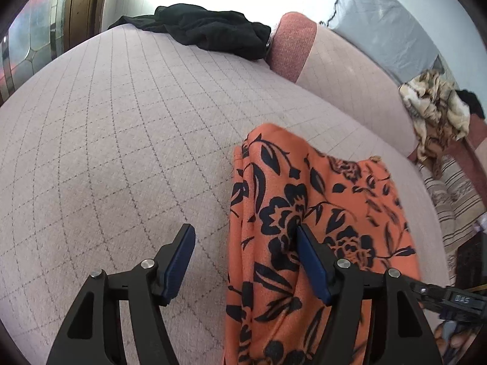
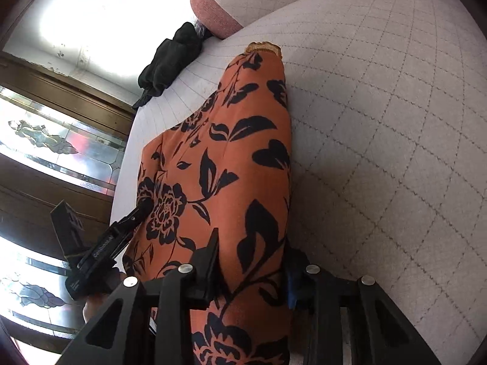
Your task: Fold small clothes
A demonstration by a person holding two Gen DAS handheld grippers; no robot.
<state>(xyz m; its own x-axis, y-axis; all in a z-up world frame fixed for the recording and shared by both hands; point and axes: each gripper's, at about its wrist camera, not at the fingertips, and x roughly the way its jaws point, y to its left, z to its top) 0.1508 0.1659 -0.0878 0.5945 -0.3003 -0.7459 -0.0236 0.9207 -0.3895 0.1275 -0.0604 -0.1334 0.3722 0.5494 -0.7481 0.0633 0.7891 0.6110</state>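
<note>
cloth: orange floral garment (image 2: 231, 164) lying lengthwise on the pink quilted bed (image 1: 106, 152), near edge.
right gripper (image 2: 252, 261): jaws clamping a bunched fold.
left gripper (image 1: 246, 249): jaws gaping, empty, only right finger touching cloth.
risk: one-sided hold, so fabric is prob dragging/skewing; thick bunch cld be slipping out.

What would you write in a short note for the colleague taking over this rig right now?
Left tool: open, its right finger against the orange floral garment, no grip.
Right tool: shut on the same garment, a bunched fold between its fingers.
The garment lies lengthwise on the pink quilted cushion, not yet folded neatly.
A black garment waits at the far end, untouched.
Left: finish folding the orange one, then the black.
</note>
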